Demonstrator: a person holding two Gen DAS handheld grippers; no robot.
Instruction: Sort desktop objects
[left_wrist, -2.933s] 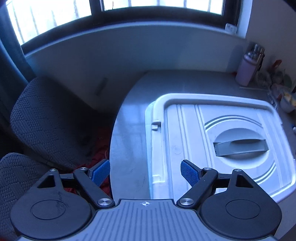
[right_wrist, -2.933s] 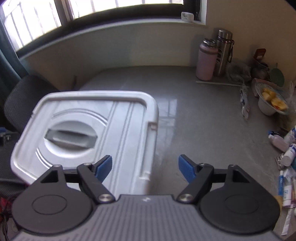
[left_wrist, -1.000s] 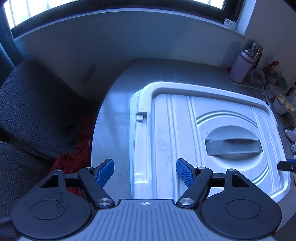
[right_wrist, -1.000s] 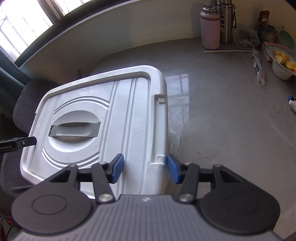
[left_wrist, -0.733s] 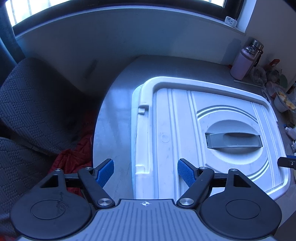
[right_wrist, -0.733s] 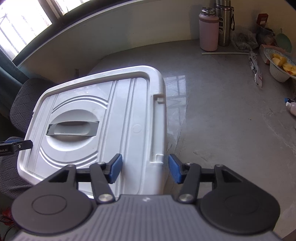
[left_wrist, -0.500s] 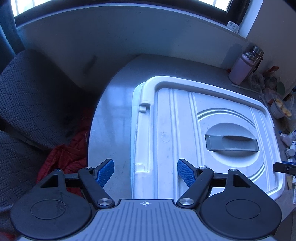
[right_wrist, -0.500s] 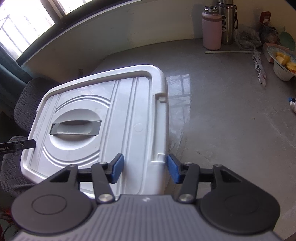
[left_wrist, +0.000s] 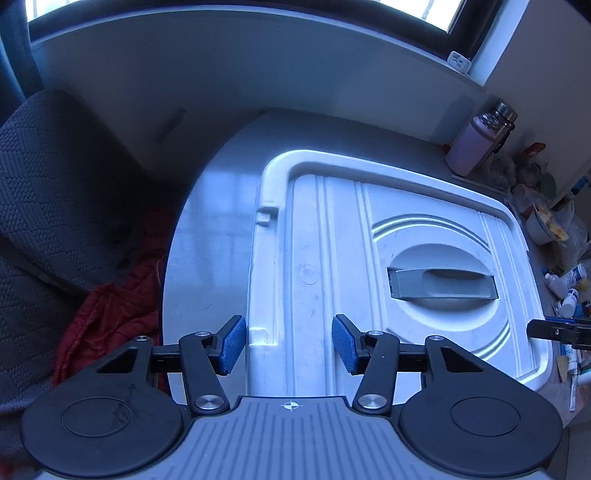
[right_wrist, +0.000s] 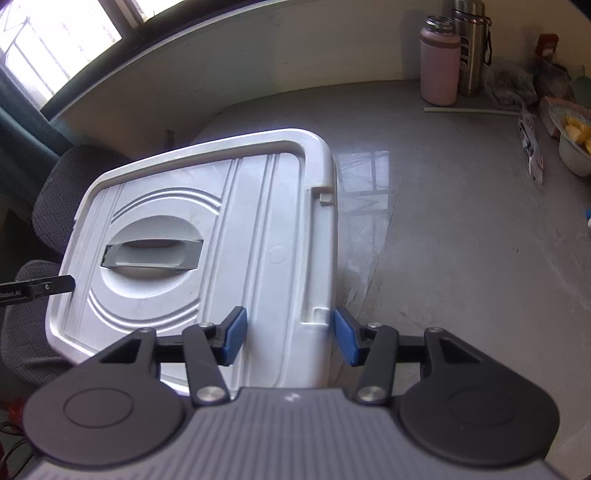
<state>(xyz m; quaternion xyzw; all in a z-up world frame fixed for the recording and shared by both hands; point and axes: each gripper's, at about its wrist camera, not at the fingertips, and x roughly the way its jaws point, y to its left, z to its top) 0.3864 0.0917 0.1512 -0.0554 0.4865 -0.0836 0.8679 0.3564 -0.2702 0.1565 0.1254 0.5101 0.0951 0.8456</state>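
Note:
A white storage box stands on the grey table, its ribbed lid (left_wrist: 332, 258) (right_wrist: 240, 221) carrying a grey recessed handle (left_wrist: 439, 284) (right_wrist: 151, 253). My left gripper (left_wrist: 288, 345) straddles the lid's left rim near the front latch. Its jaws are closing with the rim between them, and the blue pads reach the plastic. My right gripper (right_wrist: 288, 336) is shut on the lid's right rim by the other front latch. Each gripper's dark tip shows at the far edge of the other's view.
A dark woven chair (left_wrist: 55, 184) and a red cloth (left_wrist: 110, 314) lie left of the table (right_wrist: 461, 240). At the back right stand a pink bottle (right_wrist: 439, 70), a steel flask (right_wrist: 471, 48) and a bowl of fruit (right_wrist: 576, 144). Small bottles and tubes (left_wrist: 565, 284) crowd the right edge.
The left gripper's jaws have narrowed onto the lid's left rim. The right gripper has kept its grip on the right rim, and the box has not shifted.

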